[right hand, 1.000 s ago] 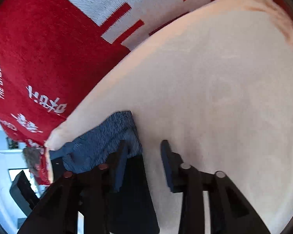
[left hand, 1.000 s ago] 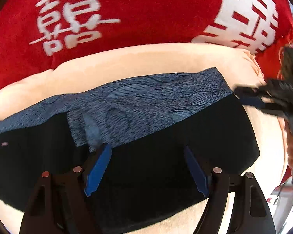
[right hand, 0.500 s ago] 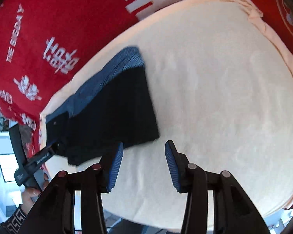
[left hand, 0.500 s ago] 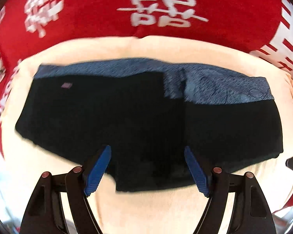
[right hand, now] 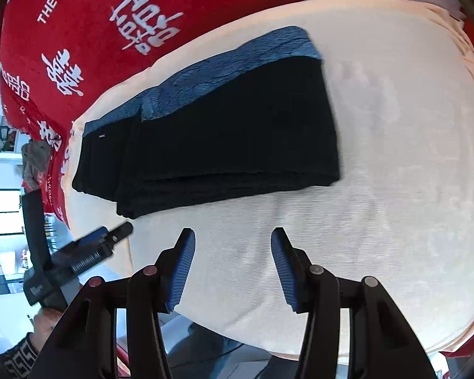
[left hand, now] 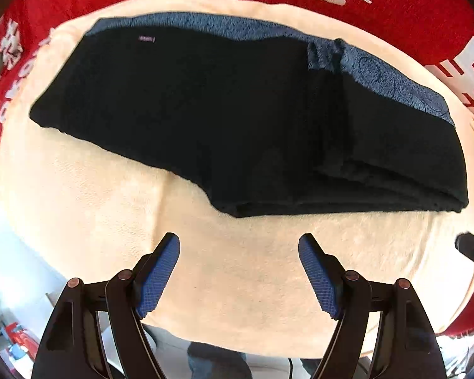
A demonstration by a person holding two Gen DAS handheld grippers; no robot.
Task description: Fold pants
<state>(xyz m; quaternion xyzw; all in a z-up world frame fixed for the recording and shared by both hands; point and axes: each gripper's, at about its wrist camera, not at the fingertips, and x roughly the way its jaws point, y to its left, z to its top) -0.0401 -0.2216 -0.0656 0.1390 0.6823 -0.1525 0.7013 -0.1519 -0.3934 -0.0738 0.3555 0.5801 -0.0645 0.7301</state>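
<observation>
The black pants (left hand: pixel 237 120) with a blue patterned waistband (left hand: pixel 395 79) lie folded flat on a cream cloth (left hand: pixel 237 268). They also show in the right wrist view (right hand: pixel 224 139), with the waistband (right hand: pixel 237 60) along the far edge. My left gripper (left hand: pixel 238 271) is open and empty, held above the cream cloth short of the pants' near edge. My right gripper (right hand: pixel 232 259) is open and empty, also back from the pants. The left gripper shows in the right wrist view (right hand: pixel 79 255) at the lower left, beside the pants' left end.
The cream cloth (right hand: pixel 395 158) lies on a red blanket (right hand: pixel 79 31) with white characters, which surrounds it at the back and sides (left hand: pixel 395 0). The cloth's near edge (left hand: pixel 205 344) drops off to the floor. A room with a window (right hand: pixel 3 211) shows at the far left.
Both grippers have pulled back and up from the pants, which now lie folded on the cloth. The right gripper has opened wider and let go of the fabric edge.
</observation>
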